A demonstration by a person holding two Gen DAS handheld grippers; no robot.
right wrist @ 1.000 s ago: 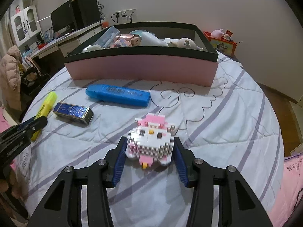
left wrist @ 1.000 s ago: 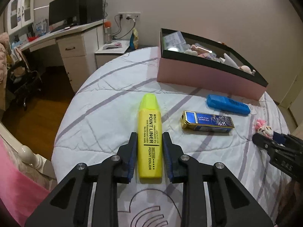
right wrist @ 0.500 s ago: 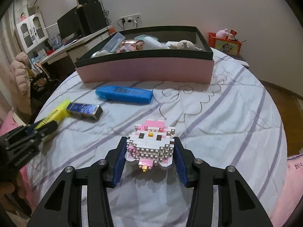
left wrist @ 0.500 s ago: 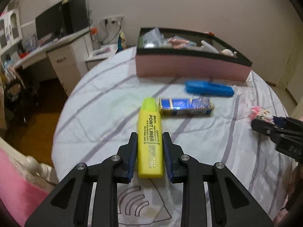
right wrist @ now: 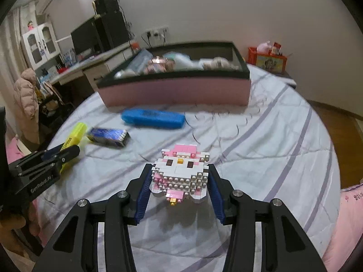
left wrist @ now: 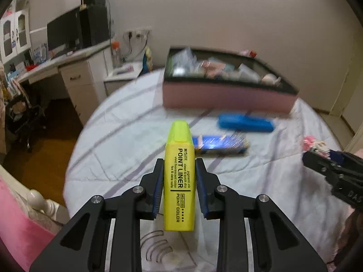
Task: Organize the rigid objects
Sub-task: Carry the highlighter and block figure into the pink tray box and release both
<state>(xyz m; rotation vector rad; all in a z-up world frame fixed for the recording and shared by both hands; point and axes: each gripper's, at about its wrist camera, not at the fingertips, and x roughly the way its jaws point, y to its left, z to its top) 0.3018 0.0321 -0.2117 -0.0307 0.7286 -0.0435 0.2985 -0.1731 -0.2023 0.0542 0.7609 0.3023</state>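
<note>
Left gripper (left wrist: 179,176) clamping yellow highlighter (left wrist: 179,181) lengthwise; right gripper (right wrist: 180,181) gripping brick figure (right wrist: 180,174)

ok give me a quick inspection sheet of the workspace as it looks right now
surface: round bed cover, white quilted fabric with purple stripes.
job's things: yellow plastic highlighter pen in the left gripper; pink and white toy-brick figure in the right gripper; long blue plastic case and shiny blue rectangular box lying on the cover; pink storage box with black rim already part filled.
clutter: nothing seen on the cover beyond these.
grippers: both shut on their items, lifted clear of the cover.
cables: cords hanging from the wall socket.
surroundings: white desk with dark monitor, orange crate, wooden floor.
</note>
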